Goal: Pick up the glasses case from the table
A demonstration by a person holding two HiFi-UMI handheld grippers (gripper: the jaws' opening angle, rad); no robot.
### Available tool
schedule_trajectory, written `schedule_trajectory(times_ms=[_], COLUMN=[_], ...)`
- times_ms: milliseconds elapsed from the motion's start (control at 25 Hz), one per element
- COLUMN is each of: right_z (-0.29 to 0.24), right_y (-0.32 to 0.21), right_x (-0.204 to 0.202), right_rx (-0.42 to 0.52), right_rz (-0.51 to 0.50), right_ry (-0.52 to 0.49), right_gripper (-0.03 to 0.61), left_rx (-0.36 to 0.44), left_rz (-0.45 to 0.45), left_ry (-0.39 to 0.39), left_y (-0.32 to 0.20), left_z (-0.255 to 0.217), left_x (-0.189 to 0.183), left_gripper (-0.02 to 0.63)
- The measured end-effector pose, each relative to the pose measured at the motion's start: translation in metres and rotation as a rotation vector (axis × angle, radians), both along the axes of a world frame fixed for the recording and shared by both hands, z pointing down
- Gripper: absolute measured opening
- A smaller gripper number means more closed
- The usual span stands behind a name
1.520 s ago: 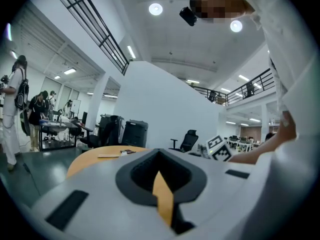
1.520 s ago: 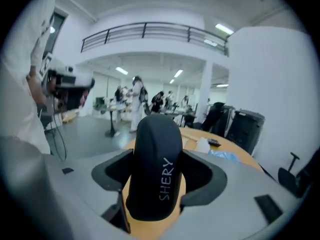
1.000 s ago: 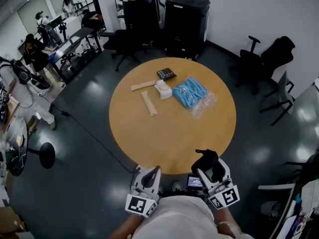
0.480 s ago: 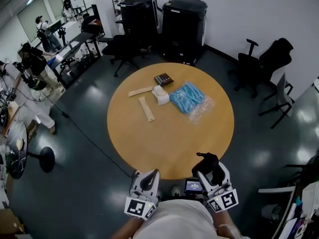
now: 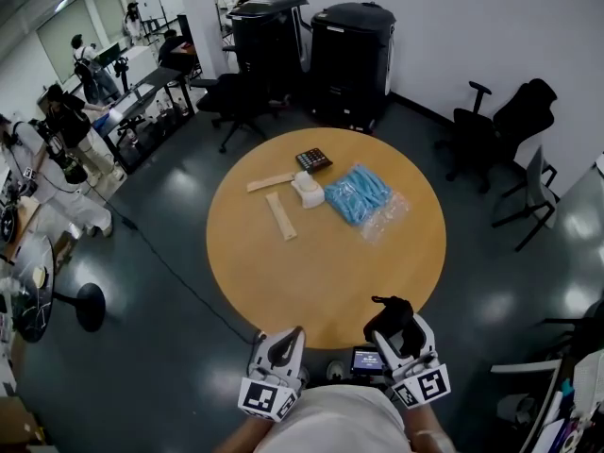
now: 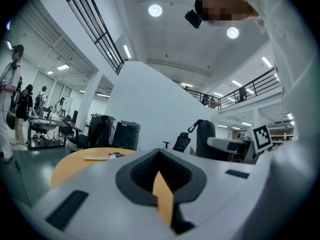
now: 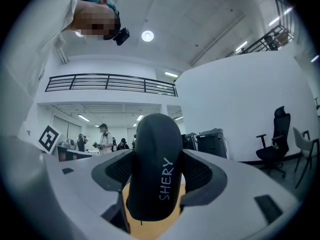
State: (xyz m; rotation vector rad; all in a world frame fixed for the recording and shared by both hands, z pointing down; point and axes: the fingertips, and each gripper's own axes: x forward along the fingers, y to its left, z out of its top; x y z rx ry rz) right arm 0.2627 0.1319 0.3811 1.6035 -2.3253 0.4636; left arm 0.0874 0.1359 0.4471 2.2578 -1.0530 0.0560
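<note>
The black glasses case (image 5: 389, 307), printed with the word SHERY, sits upright between the jaws of my right gripper (image 5: 394, 319), which is shut on it just off the near edge of the round wooden table (image 5: 321, 262). In the right gripper view the glasses case (image 7: 155, 169) fills the gap between the jaws of the right gripper (image 7: 152, 194). My left gripper (image 5: 283, 340) is held beside it at the table's near edge. Its jaws are shut with nothing in them; in the left gripper view only a thin sliver of table shows through the left gripper (image 6: 162, 186).
On the table's far half lie a blue plastic-wrapped bundle (image 5: 359, 193), a small white object (image 5: 307, 191), a dark square keypad-like item (image 5: 312, 159) and two pale flat sticks (image 5: 280, 216). Black bins (image 5: 351, 50) and office chairs (image 5: 510, 130) stand beyond; people work at desks at the left.
The head view has shifted slightly, so the table sits a little differently in it. Both grippers stay at the near edge, the right one still holding the case.
</note>
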Motion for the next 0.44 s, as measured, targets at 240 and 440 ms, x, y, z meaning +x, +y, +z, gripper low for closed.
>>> schedule_trajectory(times_ms=[240, 440], right_z=[0.0036, 0.0044], right_y=[0.0004, 0.0031], right_x=[-0.0046, -0.0085], right_rx=[-0.008, -0.015], right_rz=[-0.009, -0.014], right_ry=[0.004, 0.008], right_gripper=[0.305, 0.305], left_rx=[-0.006, -0.011], left_rz=[-0.006, -0.01], left_ry=[-0.006, -0.004], left_y=[0.0014, 0.0044], left_z=[0.0032, 0.003], left_x=[-0.0059, -0.0096], left_gripper=[0.006, 0.006])
